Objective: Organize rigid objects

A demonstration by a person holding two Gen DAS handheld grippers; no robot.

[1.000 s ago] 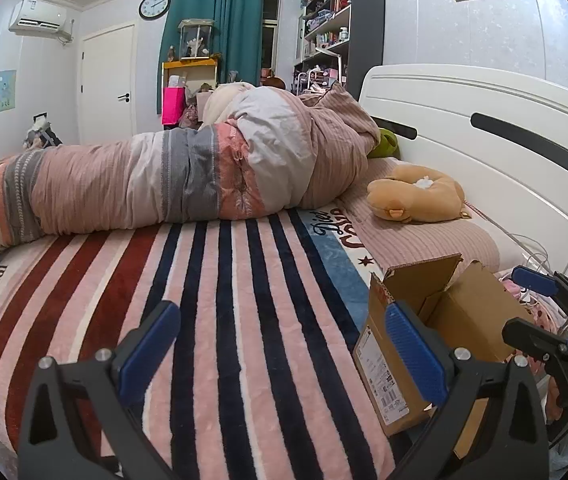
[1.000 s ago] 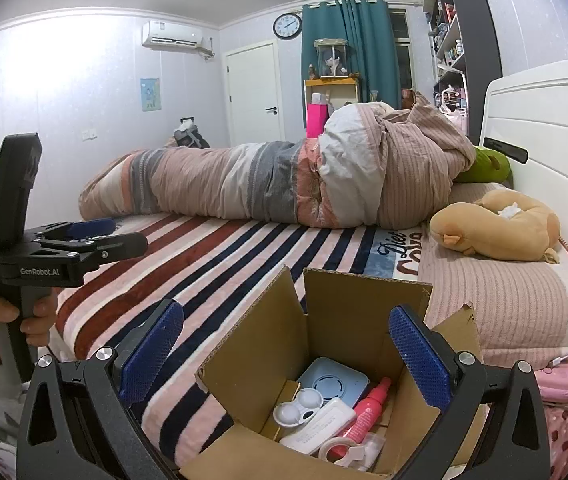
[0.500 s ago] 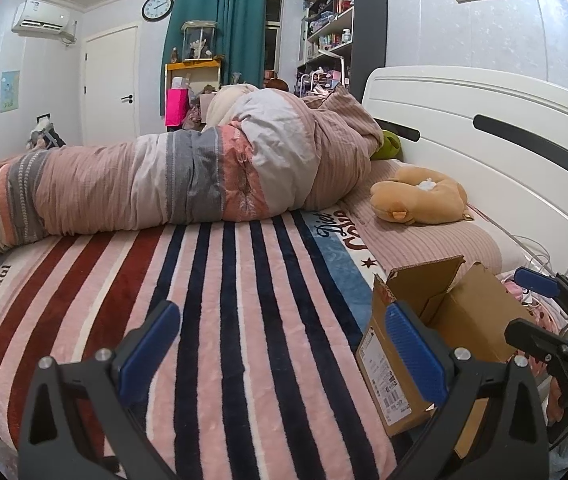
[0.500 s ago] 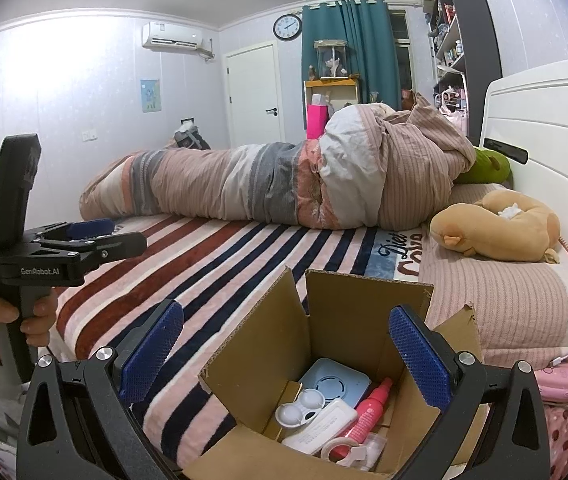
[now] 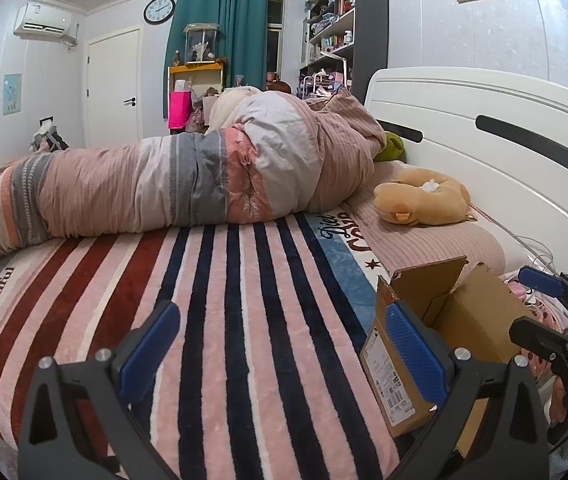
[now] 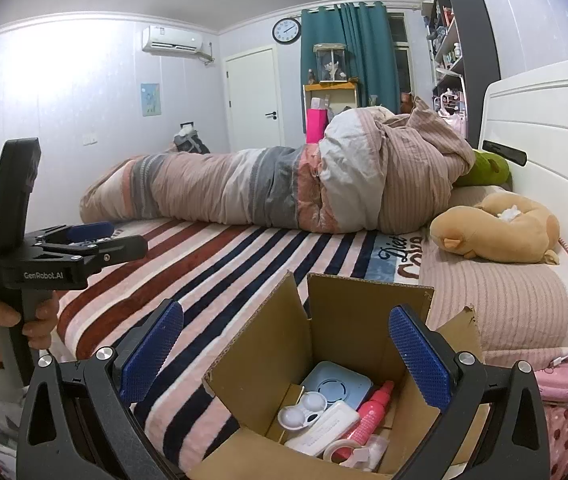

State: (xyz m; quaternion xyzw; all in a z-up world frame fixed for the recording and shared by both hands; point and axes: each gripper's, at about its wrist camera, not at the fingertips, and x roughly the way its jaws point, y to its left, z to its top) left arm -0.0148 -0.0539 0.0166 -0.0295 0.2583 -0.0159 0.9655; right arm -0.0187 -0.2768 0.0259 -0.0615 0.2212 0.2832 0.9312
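Both grippers are held wide apart, nothing pinched: right gripper point(image 6: 286, 354) above the cardboard box point(image 6: 336, 320), left gripper point(image 5: 280, 344) beside it.

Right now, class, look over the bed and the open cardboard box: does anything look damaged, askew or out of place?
The cardboard box has a ragged, torn edge on its right flap, and the items inside, such as the pink bottle and the white lens case, lie jumbled together. Nothing has spilled onto the blanket.

Left claw point(image 5: 280, 344) and right claw point(image 6: 284, 344) both spread wide, empty
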